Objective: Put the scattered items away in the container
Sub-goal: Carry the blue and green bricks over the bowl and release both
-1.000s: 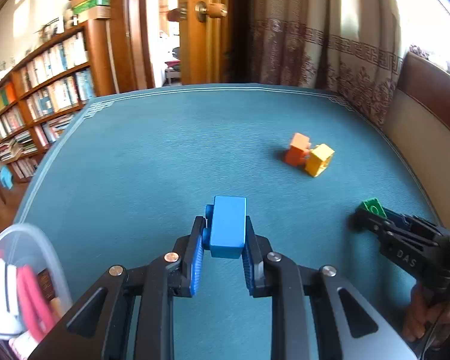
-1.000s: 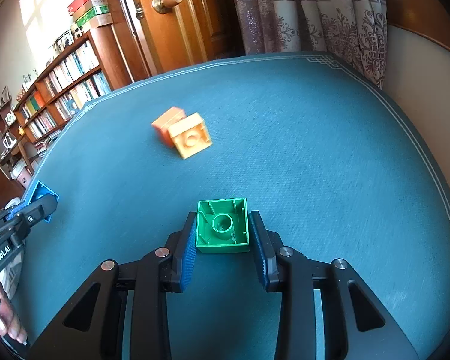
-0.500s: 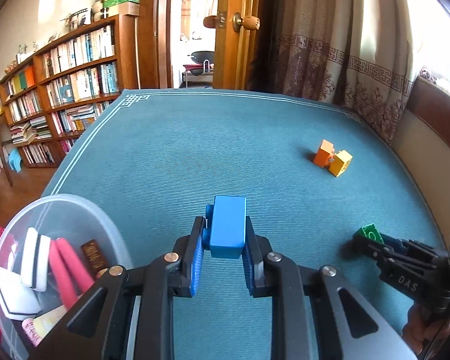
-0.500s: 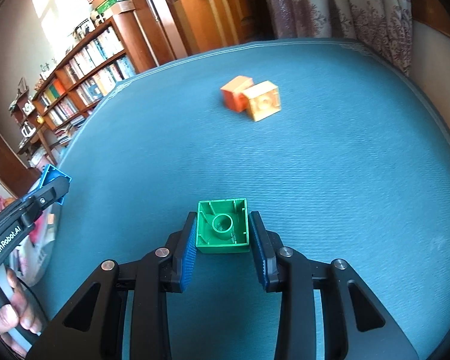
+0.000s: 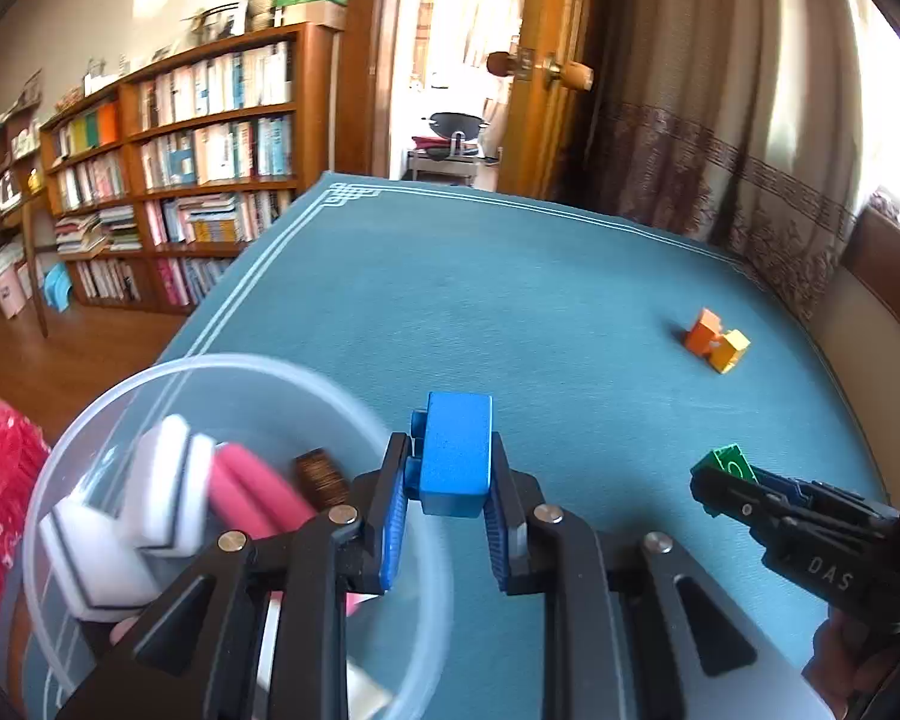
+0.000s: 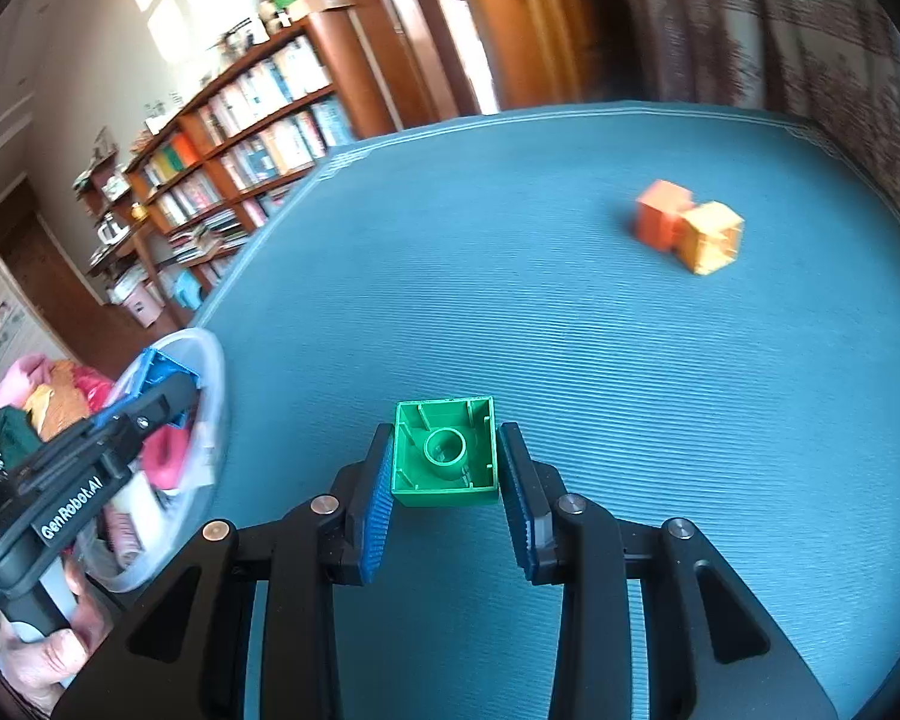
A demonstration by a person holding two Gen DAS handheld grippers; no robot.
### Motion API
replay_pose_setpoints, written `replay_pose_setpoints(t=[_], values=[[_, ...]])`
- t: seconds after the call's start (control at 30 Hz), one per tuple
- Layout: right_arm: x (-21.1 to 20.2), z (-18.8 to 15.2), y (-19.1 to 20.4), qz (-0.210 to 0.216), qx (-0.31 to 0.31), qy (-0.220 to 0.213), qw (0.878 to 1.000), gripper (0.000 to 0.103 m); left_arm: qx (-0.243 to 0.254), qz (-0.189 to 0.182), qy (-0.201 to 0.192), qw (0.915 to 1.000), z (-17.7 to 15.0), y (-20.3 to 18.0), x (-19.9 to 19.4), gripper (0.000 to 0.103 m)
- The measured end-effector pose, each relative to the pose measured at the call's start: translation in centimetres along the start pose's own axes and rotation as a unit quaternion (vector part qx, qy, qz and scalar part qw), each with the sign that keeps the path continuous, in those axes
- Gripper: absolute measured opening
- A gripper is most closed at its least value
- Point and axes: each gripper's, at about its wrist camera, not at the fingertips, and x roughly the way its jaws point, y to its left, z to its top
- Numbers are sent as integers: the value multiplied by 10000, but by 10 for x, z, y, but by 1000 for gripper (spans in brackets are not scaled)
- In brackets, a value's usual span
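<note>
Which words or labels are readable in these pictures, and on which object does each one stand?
"GenRobot.AI": on the side of the left gripper, seen in the right wrist view.
"DAS": on the side of the right gripper, seen in the left wrist view.
Book spines on the bookshelf: too small and blurred to read.

Both grippers closed on a load, held level, pointing forward.

Left gripper (image 5: pixel 453 501): blue-padded fingers (image 5: pixel 395 525) pinch a blue block (image 5: pixel 455 459) between the jaws, block standing past the tips. Right gripper (image 6: pixel 447 483): pads clamp a green block (image 6: pixel 446 453) at the jaw tips, hollow side up. A hand (image 6: pixel 42 657) grips the left handle.
</note>
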Motion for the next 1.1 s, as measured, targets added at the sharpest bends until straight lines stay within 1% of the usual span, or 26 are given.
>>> replay_pose_setpoints(t=[0.27, 0.4, 0.67, 0.93, 0.97, 1.03, 1.1], values=[[5, 6, 57, 460, -416, -19, 9981, 36, -296, 301, -44, 9991, -7, 44, -16, 26], [7, 7, 82, 661, -590, -21, 9961, 36, -445, 313, 22, 9985, -11, 61, -15, 26], [17, 3, 120, 887, -857, 92, 9923, 36, -519, 351, 18, 9980, -16, 71, -16, 26], [23, -5, 141, 1116, -1119, 234, 9872, 36, -499, 323, 79, 9982, -14, 80, -16, 26], [24, -6, 143, 1141, -1160, 254, 9863, 36, -527, 301, 94, 9981, -14, 81, -16, 31], [26, -9, 147, 1177, -1225, 281, 9851, 36, -578, 245, 76, 9980, -13, 83, -18, 55], [26, -13, 149, 1196, -1273, 260, 9843, 36, -542, 360, 52, 9979, -13, 82, -19, 66]])
